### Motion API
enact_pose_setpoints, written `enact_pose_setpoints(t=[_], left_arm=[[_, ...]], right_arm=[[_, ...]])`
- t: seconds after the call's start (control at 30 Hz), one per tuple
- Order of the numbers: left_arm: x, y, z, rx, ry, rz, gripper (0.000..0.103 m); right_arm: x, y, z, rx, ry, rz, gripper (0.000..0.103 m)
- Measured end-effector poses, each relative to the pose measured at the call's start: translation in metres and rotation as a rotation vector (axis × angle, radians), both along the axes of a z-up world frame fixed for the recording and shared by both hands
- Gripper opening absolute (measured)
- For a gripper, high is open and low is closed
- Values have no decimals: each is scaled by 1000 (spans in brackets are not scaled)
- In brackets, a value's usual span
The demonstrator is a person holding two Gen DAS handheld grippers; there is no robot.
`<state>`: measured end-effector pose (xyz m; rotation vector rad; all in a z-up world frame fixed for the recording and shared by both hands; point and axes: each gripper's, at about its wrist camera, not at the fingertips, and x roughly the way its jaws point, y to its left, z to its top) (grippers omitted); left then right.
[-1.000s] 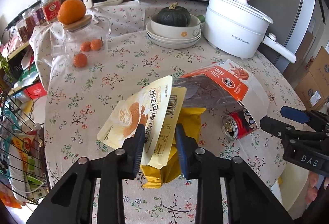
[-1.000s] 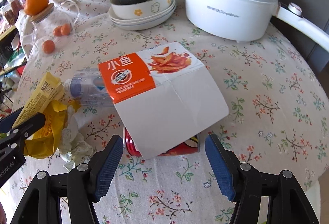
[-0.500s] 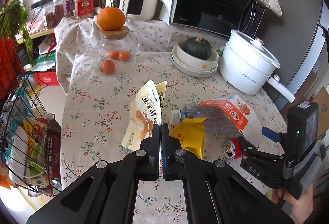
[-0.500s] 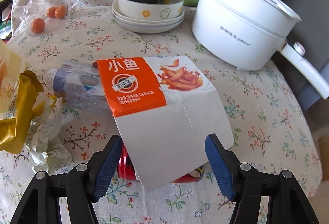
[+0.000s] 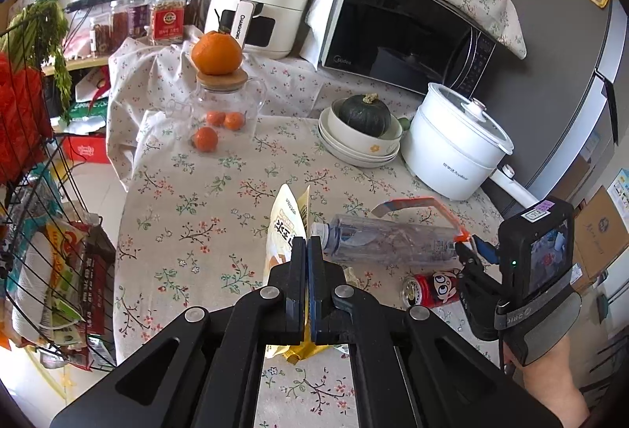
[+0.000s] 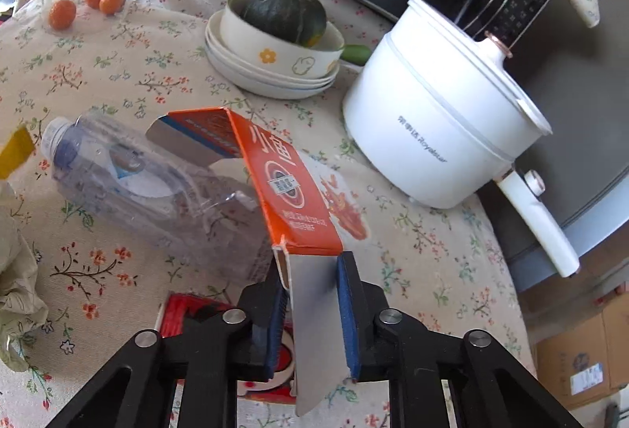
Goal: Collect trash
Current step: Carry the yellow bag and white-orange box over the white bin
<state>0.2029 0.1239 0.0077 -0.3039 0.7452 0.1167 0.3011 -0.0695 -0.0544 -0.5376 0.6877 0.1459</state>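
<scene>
Hidden: the red can (image 5: pixel 431 288) is partly covered by the right gripper (image 6: pixel 312 294) in the right wrist view; the crumpled tissue (image 6: pixel 15 270) is cut off at that frame's left edge.
Left gripper (image 5: pixel 307 245): jaws fully closed, pinching the cream snack wrapper (image 5: pixel 284 227) and a yellow wrapper (image 5: pixel 304 349) above the table (image 5: pixel 188 200).
Right gripper: jaws closing on the orange-and-white carton (image 6: pixel 291 192), pads against its folded white flap.
Carton: flattened, bent into a ridge, leaning over the clear plastic bottle (image 6: pixel 129 176).
Bottle: lying on its side on the floral cloth, just behind the can.
</scene>
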Motion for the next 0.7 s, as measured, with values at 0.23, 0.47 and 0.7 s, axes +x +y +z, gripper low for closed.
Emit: enact_pose_setpoints(t=[0.23,0.47,0.7], left_arm=[[-13,-4,11,-14,-46,1,0],[-24,-14,24,-29,-100,-19,0],[-33,-38,37,-22,-144,-84,0]], right_arm=[[-16,-46,44,97,-44,-38,9],[-48,-89,72,137,-81,-69,7],[-76,-129,84,170,-70,-104,7]])
